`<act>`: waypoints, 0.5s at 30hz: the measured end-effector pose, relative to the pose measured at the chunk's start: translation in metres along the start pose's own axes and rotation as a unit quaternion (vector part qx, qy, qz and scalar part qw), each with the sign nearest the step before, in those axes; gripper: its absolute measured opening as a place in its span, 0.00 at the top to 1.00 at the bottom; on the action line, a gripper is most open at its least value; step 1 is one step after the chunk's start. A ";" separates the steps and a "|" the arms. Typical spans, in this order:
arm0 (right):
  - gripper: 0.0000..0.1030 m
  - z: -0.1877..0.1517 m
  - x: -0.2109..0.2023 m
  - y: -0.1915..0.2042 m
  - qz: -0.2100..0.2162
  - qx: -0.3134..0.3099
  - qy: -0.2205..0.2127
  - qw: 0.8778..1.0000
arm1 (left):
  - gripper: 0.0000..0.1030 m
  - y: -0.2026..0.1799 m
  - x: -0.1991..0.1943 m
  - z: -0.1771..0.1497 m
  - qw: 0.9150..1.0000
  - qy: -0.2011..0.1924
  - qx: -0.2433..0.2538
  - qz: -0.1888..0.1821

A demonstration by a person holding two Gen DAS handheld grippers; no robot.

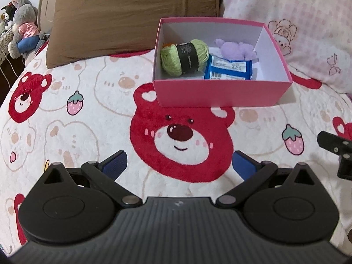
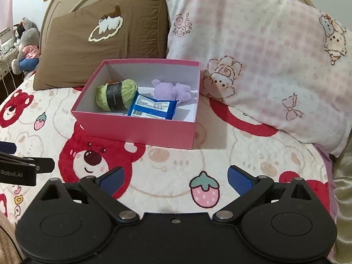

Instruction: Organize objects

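Pink box [image 1: 222, 93] set on the bed's bear-print blanket [image 1: 88, 101], open at the top, its far edge near a brown pillow [image 1: 132, 17] and a pink checked pillow [image 1: 297, 26]. Inside the box: green yarn ball [image 1: 184, 57] at left, purple plush toy [image 1: 236, 49] at back right, blue packet [image 1: 227, 69] in front, touching the yarn and overlapping the plush.

Visible in the right wrist view only: full extent of the pink checked pillow, curved headboard [image 2: 66, 2], and the left gripper's side at the frame's left edge. Visible in the left wrist view only: part of the right gripper at the right edge.

Left gripper [image 1: 179, 165] held low over the blanket, well short of the box, fingers spread wide, empty. Right gripper [image 2: 176, 180] likewise low, spread wide, empty, aimed at the box's near right corner.

Stuffed toys [image 1: 21, 26] grouped beside the bed at far left. Nothing between grippers and box.
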State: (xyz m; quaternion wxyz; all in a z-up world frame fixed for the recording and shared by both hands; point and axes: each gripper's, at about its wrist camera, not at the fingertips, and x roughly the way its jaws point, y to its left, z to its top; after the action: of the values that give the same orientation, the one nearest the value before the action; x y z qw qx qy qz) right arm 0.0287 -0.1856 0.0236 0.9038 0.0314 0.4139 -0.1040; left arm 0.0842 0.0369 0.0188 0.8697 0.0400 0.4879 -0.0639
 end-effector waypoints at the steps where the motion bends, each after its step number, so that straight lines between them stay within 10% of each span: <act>1: 0.02 0.000 0.000 0.000 -0.002 -0.001 0.000 1.000 | 0.00 0.000 0.001 0.000 1.000 0.002 -0.001 0.001; 15: 0.02 -0.004 0.003 -0.005 -0.008 0.004 -0.004 1.000 | 0.00 -0.001 0.007 -0.003 1.000 0.011 0.004 -0.001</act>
State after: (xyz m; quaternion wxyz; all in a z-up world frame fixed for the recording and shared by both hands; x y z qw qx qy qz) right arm 0.0265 -0.1909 0.0189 0.9047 0.0311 0.4098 -0.1127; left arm 0.0850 0.0355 0.0113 0.8639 0.0434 0.4974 -0.0665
